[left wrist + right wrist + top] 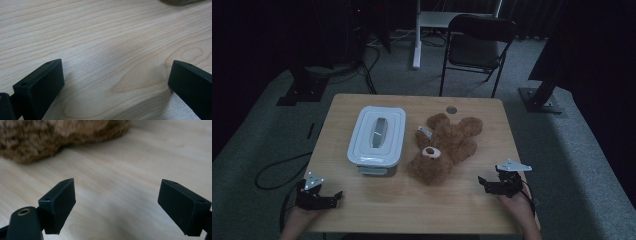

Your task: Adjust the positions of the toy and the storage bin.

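my right gripper (492, 184) jaws apart, empty, near the teddy bear (444, 147) | my left gripper (329, 197) jaws apart, empty, well apart from bear | bear lies just beside closed white box (377, 135) | step, i judge: approach not begun | next: reach right to bear

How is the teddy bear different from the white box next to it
The teddy bear is brown, furry and irregular, sprawled on its back; the white box is smooth, rectangular and shut under a lid. The bear lies nearer the right hand-held gripper. Both rest on the wooden table, untouched.
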Motion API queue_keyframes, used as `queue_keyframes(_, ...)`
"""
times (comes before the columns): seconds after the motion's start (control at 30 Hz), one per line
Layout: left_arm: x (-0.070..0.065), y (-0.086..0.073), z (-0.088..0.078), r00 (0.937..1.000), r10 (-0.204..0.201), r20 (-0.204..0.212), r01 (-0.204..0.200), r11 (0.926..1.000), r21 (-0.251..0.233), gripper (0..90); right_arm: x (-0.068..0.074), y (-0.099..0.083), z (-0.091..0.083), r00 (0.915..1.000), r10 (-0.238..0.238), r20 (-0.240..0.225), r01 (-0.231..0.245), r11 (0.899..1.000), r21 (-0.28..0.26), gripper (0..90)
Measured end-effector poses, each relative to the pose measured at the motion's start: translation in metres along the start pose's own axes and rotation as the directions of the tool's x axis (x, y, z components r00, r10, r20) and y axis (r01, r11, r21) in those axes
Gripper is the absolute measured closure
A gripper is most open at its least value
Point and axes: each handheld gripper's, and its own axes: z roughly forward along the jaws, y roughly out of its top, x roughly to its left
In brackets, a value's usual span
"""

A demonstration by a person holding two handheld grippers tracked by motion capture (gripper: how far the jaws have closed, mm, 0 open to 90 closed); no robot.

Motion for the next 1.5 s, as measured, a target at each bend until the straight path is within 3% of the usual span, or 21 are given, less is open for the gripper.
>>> queue_keyframes(0.17, 0.0, 0.0, 0.0, 1.0, 0.0, 0.0, 0.0, 1.0, 0.0, 1.1, -0.002, 0.016, -0.003, 0.9999, -0.008, -0.01, 0.008, 1.0, -0.026, 13.9)
queue_keyframes(0.3, 0.0, 0.0, 0.0, 1.0, 0.0, 0.0, 0.0, 1.0, 0.0, 1.1, -0.003, 0.039, -0.004, 0.9995, -0.004, -0.031, 0.002, 0.997, -0.078, 14.7)
queue_keyframes(0.63, 0.0, 0.0, 0.0, 1.0, -0.001, 0.0, 0.001, 1.0, 0.0, 1.1, -0.002, 0.066, 0.012, 0.9988, -0.039, -0.031, 0.036, 0.996, -0.087, 14.7)
queue_keyframes(0.9, 0.0, 0.0, 0.0, 1.0, -0.001, 0.0, 0.001, 1.0, 0.0, 1.2, -0.016, 0.092, 0.021, 1.0, -0.007, -0.003, 0.007, 0.992, -0.123, 14.7)
queue_keyframes(1.03, 0.0, 0.0, 0.0, 1.0, -0.005, -0.003, 0.005, 1.0, 0.0, 1.1, -0.031, 0.105, 0.029, 0.999, 0.044, 0.002, -0.043, 0.99, -0.133, 14.7)
queue_keyframes(1.17, 0.0, 0.0, 0.0, 1.0, -0.005, -0.003, 0.005, 1.0, 0.0, 1.1, -0.046, 0.114, 0.041, 0.9958, 0.091, 0.013, -0.089, 0.989, -0.12, 14.7)
queue_keyframes(1.27, 0.0, 0.0, 0.0, 1.0, -0.005, -0.003, 0.005, 1.0, 0.0, 1.1, -0.052, 0.121, 0.049, 0.9958, 0.085, 0.035, -0.082, 0.992, -0.097, 14.7)
queue_keyframes(1.5, 0.0, 0.0, 0.0, 1.0, -0.004, -0.003, 0.004, 1.0, 0.0, 1.2, -0.068, 0.129, 0.07, 0.9898, 0.14, 0.023, -0.139, 0.989, -0.055, 14.8)
